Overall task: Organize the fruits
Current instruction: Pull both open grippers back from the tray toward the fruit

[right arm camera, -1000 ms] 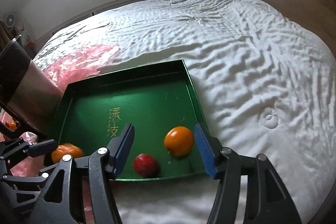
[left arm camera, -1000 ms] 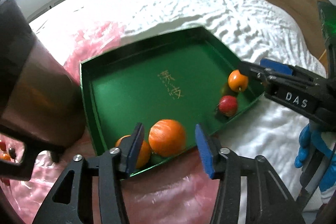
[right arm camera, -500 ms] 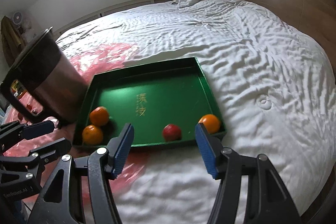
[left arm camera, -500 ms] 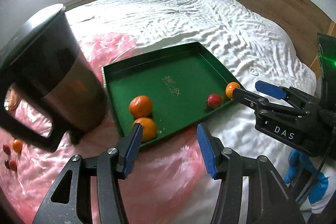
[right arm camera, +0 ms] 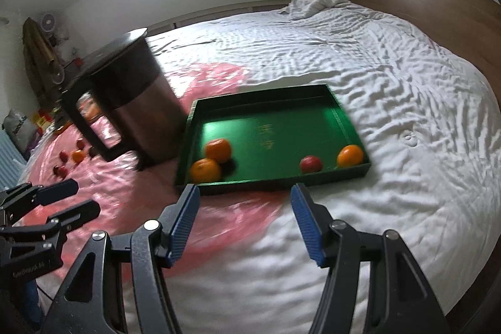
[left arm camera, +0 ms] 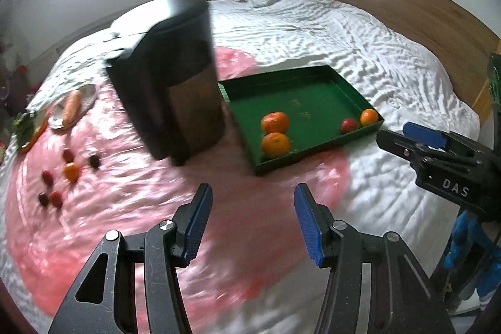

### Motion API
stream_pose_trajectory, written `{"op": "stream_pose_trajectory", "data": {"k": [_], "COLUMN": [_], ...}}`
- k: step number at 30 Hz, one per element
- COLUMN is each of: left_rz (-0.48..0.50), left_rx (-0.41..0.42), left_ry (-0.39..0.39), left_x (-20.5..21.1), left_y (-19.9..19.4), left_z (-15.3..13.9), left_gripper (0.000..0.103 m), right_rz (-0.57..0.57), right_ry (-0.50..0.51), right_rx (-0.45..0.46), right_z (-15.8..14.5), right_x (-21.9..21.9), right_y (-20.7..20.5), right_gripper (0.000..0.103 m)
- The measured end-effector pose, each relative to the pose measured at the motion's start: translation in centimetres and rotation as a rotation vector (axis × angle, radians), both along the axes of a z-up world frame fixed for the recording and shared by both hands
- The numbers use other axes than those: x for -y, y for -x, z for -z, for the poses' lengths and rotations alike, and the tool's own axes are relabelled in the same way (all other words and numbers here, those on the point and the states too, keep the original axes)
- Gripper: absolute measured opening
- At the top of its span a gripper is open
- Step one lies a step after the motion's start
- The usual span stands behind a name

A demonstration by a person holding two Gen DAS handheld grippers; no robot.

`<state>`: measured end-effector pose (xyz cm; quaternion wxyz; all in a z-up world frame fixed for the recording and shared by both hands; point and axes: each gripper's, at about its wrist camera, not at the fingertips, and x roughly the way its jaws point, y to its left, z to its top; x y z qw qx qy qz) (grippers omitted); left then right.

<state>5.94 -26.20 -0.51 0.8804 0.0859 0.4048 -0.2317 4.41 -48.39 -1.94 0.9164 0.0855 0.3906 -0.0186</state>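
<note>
1. Left claw (left arm camera: 252, 218) and right claw (right arm camera: 244, 221) both gape wide, empty, above the bed (right arm camera: 391, 77).
2. Green tray (right arm camera: 344, 121) holds two oranges (right arm camera: 218, 150) at its near-left corner.
3. A small red fruit (right arm camera: 310, 163) and a small orange (right arm camera: 350, 155) sit at its near-right corner.

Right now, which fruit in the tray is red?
The small apple near the tray's front right corner, beside the small orange. The other three fruits are orange.

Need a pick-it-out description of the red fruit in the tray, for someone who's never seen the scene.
Find the green tray on the white bed. Along its near wall, toward the right corner, sits the red fruit, beside a small orange. It is the tray's only red piece; the other three are orange.
</note>
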Motion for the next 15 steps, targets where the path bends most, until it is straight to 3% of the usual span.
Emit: {"op": "stream_pose_trajectory", "data": {"k": [11,15], "left_rz": [-0.111,-0.18], "left_rx": [0.037,0.052], "left_ry": [-0.029,-0.036], "left_x": [-8.6,-12.3], "left_y": [3.2,4.0], "left_z": [-1.2,-1.4], "left_gripper": [0.049,0.057], "right_rz": [-0.129,-0.188], "right_ry": [0.014,0.028], "right_rx": [0.06,0.093], "right_z": [-2.7,-3.6], "right_x": [-8.4,-11.9], "right_y": [3.8,4.7], "right_gripper": [0.103,0.103]}}
